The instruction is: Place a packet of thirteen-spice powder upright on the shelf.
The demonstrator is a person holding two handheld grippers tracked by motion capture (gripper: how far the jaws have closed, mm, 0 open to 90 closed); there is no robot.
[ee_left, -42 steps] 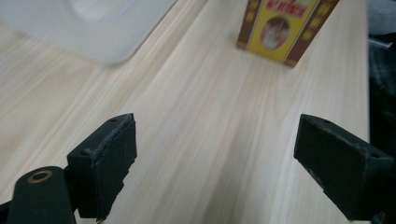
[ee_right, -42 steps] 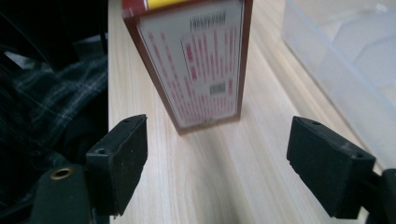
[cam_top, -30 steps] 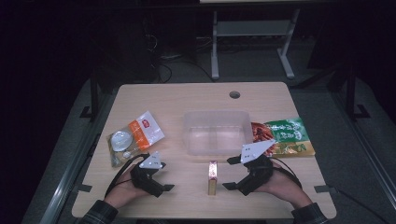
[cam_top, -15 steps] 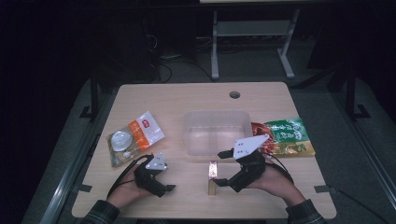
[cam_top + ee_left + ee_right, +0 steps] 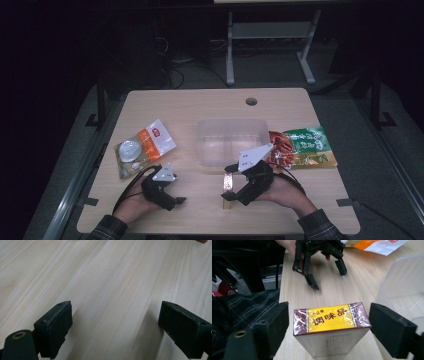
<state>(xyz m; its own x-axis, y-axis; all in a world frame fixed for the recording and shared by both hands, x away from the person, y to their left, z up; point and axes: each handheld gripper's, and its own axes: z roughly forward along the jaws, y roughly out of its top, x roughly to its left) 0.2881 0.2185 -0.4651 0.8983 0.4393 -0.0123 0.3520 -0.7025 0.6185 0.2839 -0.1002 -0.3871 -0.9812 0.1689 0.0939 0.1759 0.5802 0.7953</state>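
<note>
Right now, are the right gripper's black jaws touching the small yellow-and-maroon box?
Apart. The right gripper view shows bare table between each jaw and the box.

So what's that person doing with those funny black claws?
A person holds a claw-like gripper in each hand at a wooden table. The right gripper has its jaws on either side of a small box with a yellow label, not yet squeezing it. The left gripper sits open over bare wood. A clear plastic tub stands just behind the box, with snack bags at its sides.
</note>
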